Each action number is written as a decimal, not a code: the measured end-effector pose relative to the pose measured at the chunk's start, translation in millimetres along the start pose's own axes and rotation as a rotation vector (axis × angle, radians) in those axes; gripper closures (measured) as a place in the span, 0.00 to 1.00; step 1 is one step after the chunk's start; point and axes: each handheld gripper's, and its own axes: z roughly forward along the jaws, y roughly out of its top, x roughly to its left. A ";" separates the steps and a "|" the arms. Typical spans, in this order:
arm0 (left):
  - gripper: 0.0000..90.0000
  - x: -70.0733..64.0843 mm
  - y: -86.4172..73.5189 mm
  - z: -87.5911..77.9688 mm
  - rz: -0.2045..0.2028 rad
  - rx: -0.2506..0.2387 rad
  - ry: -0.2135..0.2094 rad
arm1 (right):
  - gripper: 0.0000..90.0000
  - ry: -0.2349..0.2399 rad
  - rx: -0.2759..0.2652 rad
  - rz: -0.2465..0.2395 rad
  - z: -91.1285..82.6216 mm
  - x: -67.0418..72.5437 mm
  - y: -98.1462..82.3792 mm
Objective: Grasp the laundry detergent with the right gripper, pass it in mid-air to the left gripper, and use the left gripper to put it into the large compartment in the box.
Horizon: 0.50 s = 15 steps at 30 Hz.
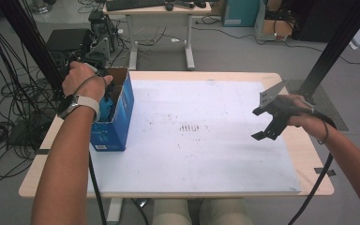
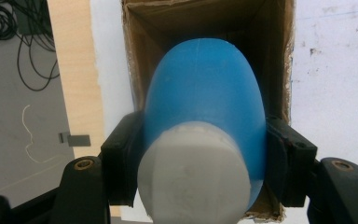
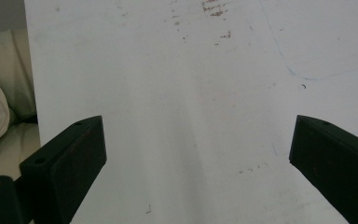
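We see the L tongs (image 2: 200, 158) clamped on a blue bottle (image 2: 205, 107) w/ a white cap (image 2: 193, 175); one black jaw presses each side of the bottle body, just above the cap. In the L gripper view the bottle points into an open cardboard box (image 2: 135, 56), brown inside, torn along the rim. Cap end faces the camera, rounded base goes into the box.

High view: the box (image 1: 117, 117) is blue outside and stands at the L edge of the desk (image 1: 304, 154), on a white board (image 1: 192, 140) that covers most of the desk top. L hand (image 1: 82, 77), watch on the wrist, is over the box opening; a bit of the blue bottle (image 1: 105, 107) shows below the wrist, inside the box.

R tongs (image 1: 265, 127) hang above the R side of the board, jaws wide apart, nothing between them. R gripper view: both jaws over bare white board (image 3: 191, 116) w/ faint brown specks & thin pen lines. R tongs and box are well apart.
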 end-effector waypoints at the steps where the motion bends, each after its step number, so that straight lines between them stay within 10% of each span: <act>1: 0.43 -0.4 -0.2 0.8 -0.003 0.002 -0.003 | 0.04 0.000 0.000 0.001 0.1 0.1 -0.1; 15: 0.43 -2.1 -2.3 19.2 0.023 0.010 0.000 | 0.04 0.000 0.007 0.013 0.7 0.0 -1.5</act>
